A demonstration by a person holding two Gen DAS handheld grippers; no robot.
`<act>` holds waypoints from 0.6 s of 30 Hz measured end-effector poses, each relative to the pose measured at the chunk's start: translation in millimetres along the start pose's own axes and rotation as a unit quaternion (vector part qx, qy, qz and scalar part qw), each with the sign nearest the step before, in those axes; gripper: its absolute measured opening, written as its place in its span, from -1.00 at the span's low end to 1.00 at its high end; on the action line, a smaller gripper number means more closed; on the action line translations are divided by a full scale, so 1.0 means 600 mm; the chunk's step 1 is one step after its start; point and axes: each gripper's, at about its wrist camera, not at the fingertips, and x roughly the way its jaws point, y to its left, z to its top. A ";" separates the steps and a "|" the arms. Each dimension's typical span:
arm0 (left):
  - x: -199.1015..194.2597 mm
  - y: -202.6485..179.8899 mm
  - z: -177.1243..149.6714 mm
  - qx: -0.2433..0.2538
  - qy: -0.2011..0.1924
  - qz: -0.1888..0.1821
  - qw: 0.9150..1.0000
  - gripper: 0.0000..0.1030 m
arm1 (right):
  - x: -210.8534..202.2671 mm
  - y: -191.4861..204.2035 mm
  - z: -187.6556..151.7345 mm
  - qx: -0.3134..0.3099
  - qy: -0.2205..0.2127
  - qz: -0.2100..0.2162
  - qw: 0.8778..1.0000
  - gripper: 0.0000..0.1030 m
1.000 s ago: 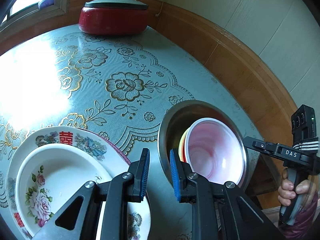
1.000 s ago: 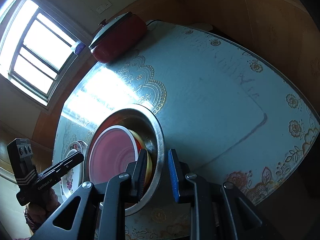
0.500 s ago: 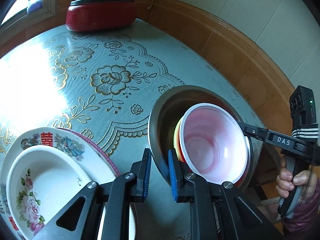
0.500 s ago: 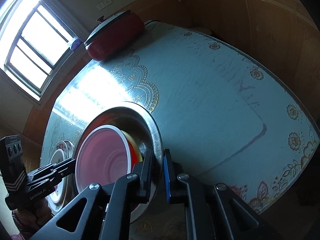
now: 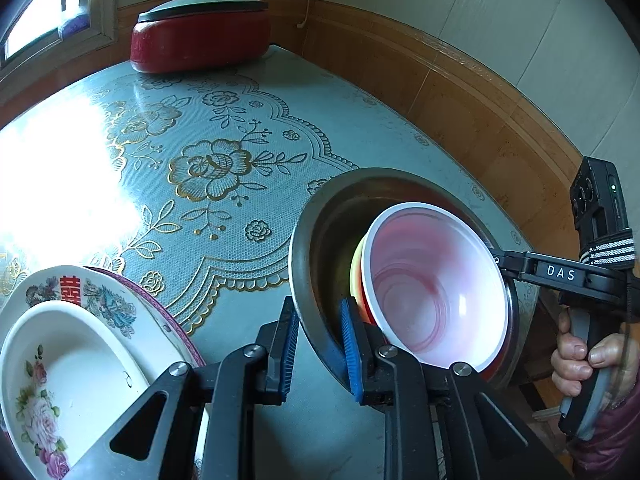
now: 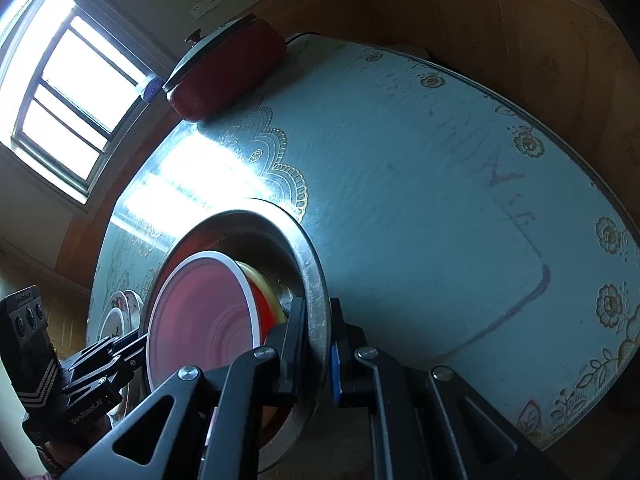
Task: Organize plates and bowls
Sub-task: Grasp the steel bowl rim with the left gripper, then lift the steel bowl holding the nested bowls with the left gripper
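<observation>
Bowls [image 5: 432, 284] (nested) inside steel basin [image 5: 316, 224]

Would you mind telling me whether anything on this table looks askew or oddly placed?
Yes: the large steel basin is tipped up instead of lying flat, each hand-held gripper at opposite rims. The pink-and-white plastic bowl nested inside leans toward its lower edge.

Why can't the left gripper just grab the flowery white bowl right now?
Probably it can't yet: the left gripper straddles the steel basin's rim, with its jaws opening. The flowery white bowl sits uncovered just beside it on the plate, so once the rim is let go, the way looks free.
</observation>
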 end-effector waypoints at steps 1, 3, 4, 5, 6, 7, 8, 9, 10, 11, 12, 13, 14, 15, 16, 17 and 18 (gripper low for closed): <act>0.000 -0.001 0.000 0.000 0.000 0.002 1.000 -0.57 | 0.001 0.000 0.001 -0.003 0.000 -0.002 1.000 -0.82; 0.000 -0.001 -0.001 0.000 -0.001 0.002 1.000 -0.57 | 0.001 -0.002 0.002 -0.004 0.000 -0.003 1.000 -0.78; 0.000 0.000 -0.001 -0.003 -0.001 0.001 1.000 -0.57 | 0.001 -0.003 0.003 -0.003 0.000 -0.003 1.000 -0.74; 0.000 0.001 0.000 -0.006 0.000 0.000 1.000 -0.57 | 0.001 -0.004 0.003 -0.003 0.000 -0.003 1.000 -0.71; 0.000 0.002 -0.001 -0.007 -0.001 0.001 1.000 -0.57 | 0.001 -0.004 0.003 -0.006 0.000 -0.004 1.000 -0.70; 0.000 0.001 -0.001 -0.007 -0.002 0.003 1.000 -0.57 | 0.001 -0.002 0.002 -0.012 0.000 -0.007 1.000 -0.69; 0.001 -0.001 -0.001 -0.005 -0.003 0.007 1.000 -0.57 | 0.001 0.000 0.003 -0.018 -0.001 -0.011 1.000 -0.68; 0.002 -0.003 -0.001 -0.001 -0.005 0.013 1.000 -0.57 | 0.001 0.001 0.003 -0.021 -0.001 -0.014 1.000 -0.68; 0.003 -0.006 -0.001 0.002 -0.007 0.019 1.000 -0.57 | 0.002 0.001 0.003 -0.021 -0.002 -0.014 1.000 -0.67; 0.004 -0.008 -0.001 0.004 -0.008 0.024 1.000 -0.57 | 0.002 0.001 0.003 -0.023 -0.002 -0.014 1.000 -0.67; 0.005 -0.009 0.000 0.005 -0.008 0.026 1.000 -0.57 | 0.001 0.002 0.002 -0.025 -0.003 -0.016 1.000 -0.67; 0.007 -0.008 0.000 0.004 -0.008 0.028 1.000 -0.57 | 0.001 0.004 0.002 -0.029 -0.004 -0.019 0.999 -0.66; 0.009 -0.008 0.000 0.002 -0.008 0.029 1.000 -0.57 | 0.001 0.006 0.002 -0.033 -0.005 -0.022 0.999 -0.66; 0.010 -0.007 0.000 0.000 -0.008 0.030 1.000 -0.57 | 0.001 0.007 0.001 -0.037 -0.005 -0.025 0.999 -0.66; 0.012 -0.007 0.001 0.000 -0.007 0.032 0.999 -0.57 | 0.001 0.007 0.002 -0.038 -0.004 -0.026 0.999 -0.66; 0.014 -0.008 0.001 0.000 -0.007 0.035 0.999 -0.57 | 0.000 0.008 0.002 -0.038 -0.003 -0.028 0.999 -0.66; 0.015 -0.009 0.001 -0.001 -0.008 0.037 0.999 -0.57 | -0.001 0.007 0.001 -0.037 -0.004 -0.028 0.999 -0.66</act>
